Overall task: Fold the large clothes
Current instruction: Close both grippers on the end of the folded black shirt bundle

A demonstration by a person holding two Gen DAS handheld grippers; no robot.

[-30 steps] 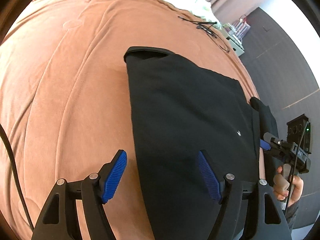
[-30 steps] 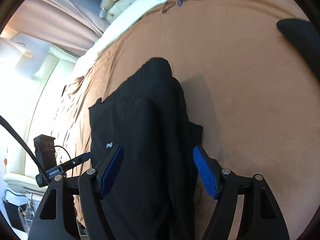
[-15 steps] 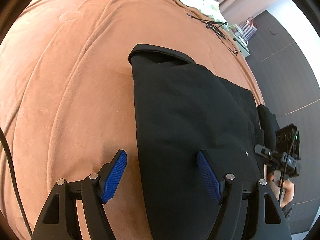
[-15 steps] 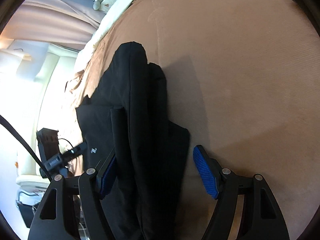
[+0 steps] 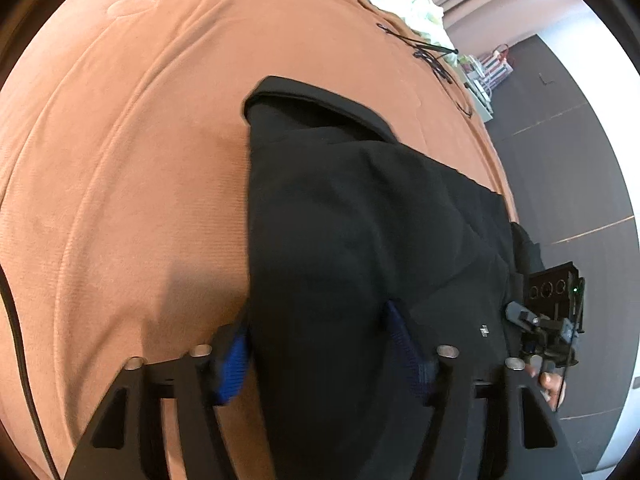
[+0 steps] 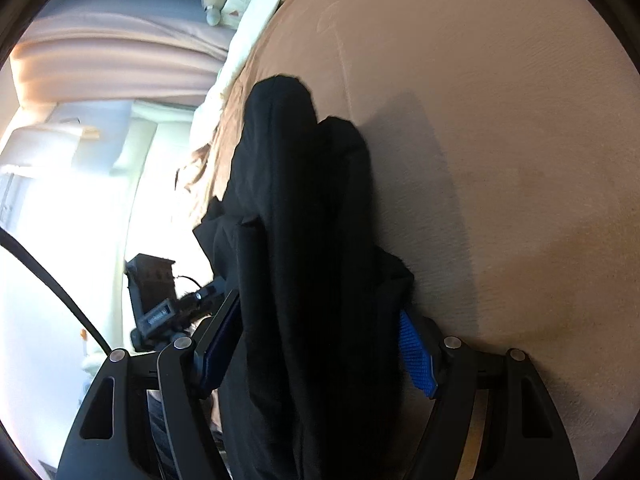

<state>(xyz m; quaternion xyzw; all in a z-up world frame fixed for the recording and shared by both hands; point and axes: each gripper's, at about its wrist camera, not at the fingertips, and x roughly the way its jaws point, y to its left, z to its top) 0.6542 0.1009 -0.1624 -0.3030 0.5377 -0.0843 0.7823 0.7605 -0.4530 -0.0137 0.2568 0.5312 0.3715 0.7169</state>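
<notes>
Here both grippers are working the garment point(image 5: 340, 240) on the bed point(image 5: 120, 160). The left gripper point(image 5: 320, 356) is straddling its six-o'clock hem, fingers spread. The right gripper point(image 6: 316, 344) is doing likewise.

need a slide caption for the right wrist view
Right gripper straddles the bunched black garment on the tan bedspread, fingers open on both sides.

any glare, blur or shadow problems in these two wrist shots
Left wrist view: even light, the black garment so dark its folds barely read, slight motion blur at its edges, a soft shadow on the orange bedspread, strong fisheye curving. Right wrist view: the window side is blown out white, the garment nearly silhouetted, casting a shadow on the bedspread.
</notes>
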